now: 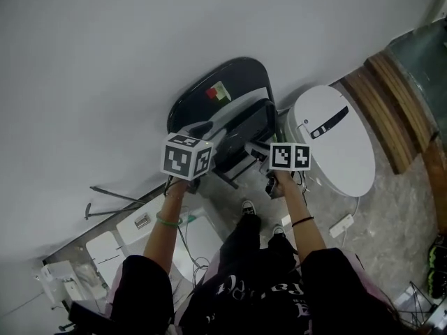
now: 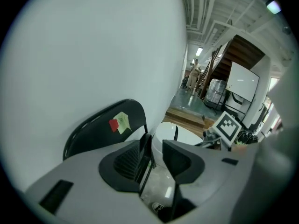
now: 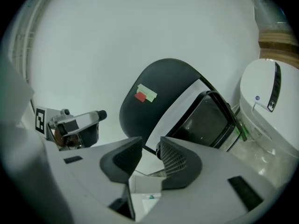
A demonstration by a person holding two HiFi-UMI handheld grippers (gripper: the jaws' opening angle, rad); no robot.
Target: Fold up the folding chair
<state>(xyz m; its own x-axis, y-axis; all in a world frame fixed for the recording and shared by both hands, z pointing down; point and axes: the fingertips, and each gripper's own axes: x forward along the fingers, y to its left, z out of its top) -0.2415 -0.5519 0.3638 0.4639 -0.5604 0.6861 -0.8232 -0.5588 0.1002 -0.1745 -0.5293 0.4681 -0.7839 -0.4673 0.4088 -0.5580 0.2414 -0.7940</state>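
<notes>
The black folding chair (image 1: 223, 82) stands against the white wall, with a red and a green sticker on its backrest (image 3: 159, 87). Its seat (image 1: 244, 128) is tipped up steeply toward the backrest, and its dark underside (image 3: 205, 120) faces me. My left gripper (image 1: 204, 128) hovers at the seat's left side. Its jaws (image 2: 155, 141) are apart, and only the floor shows in the gap. A black chair tube runs just behind the left pad. At the seat's right front my right gripper (image 1: 250, 147) has a narrow gap (image 3: 150, 143) between its jaws, with nothing in it.
A white oval appliance (image 1: 332, 138) stands on the floor immediately right of the chair. A wooden step (image 1: 391, 110) lies beyond it. A white power strip (image 1: 342, 225) and cables lie on the floor at right. White boxes (image 1: 140, 222) sit lower left. My shoes (image 1: 248, 206) are right in front of the chair.
</notes>
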